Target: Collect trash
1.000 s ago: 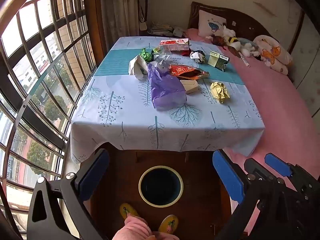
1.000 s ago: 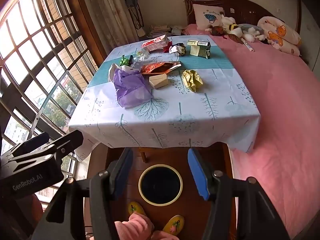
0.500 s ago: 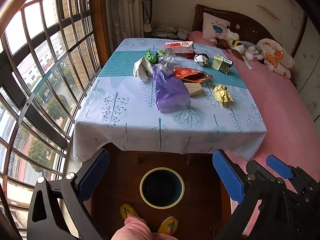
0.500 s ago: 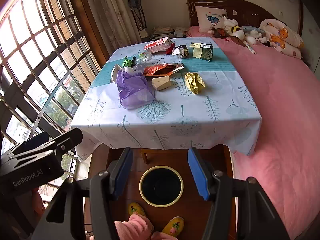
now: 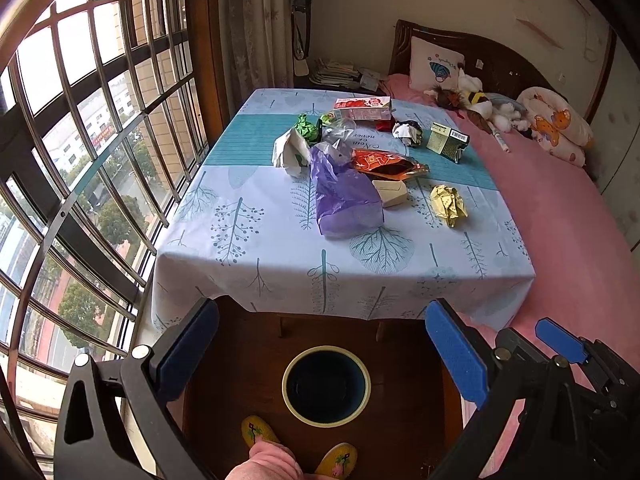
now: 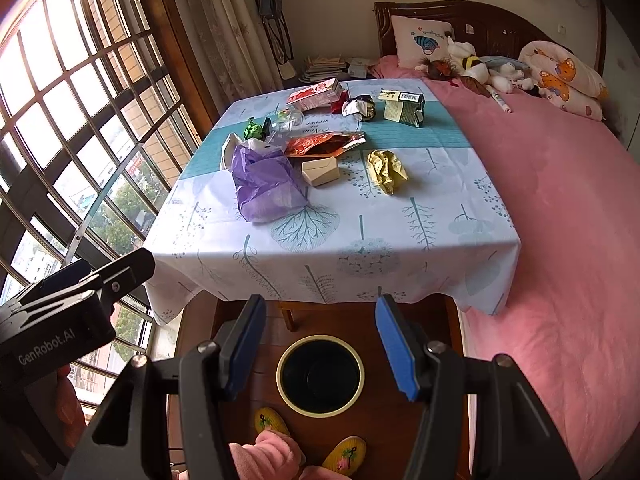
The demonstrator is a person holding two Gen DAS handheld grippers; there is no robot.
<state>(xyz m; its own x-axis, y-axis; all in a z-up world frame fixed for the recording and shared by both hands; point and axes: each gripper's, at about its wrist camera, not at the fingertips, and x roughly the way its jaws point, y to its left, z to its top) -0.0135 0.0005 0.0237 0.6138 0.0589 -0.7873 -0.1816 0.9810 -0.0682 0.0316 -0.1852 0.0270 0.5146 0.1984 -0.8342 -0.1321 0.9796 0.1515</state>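
Both grippers, left gripper and right gripper, are hanging spread wide and empty above the trash bin. Compared with 1 second ago, the tablecloth litter is sitting nearer; purple bag and yellow wrapper are awaiting pickup.

Pink bed w/ pillow, stuffed toys; barred window left.
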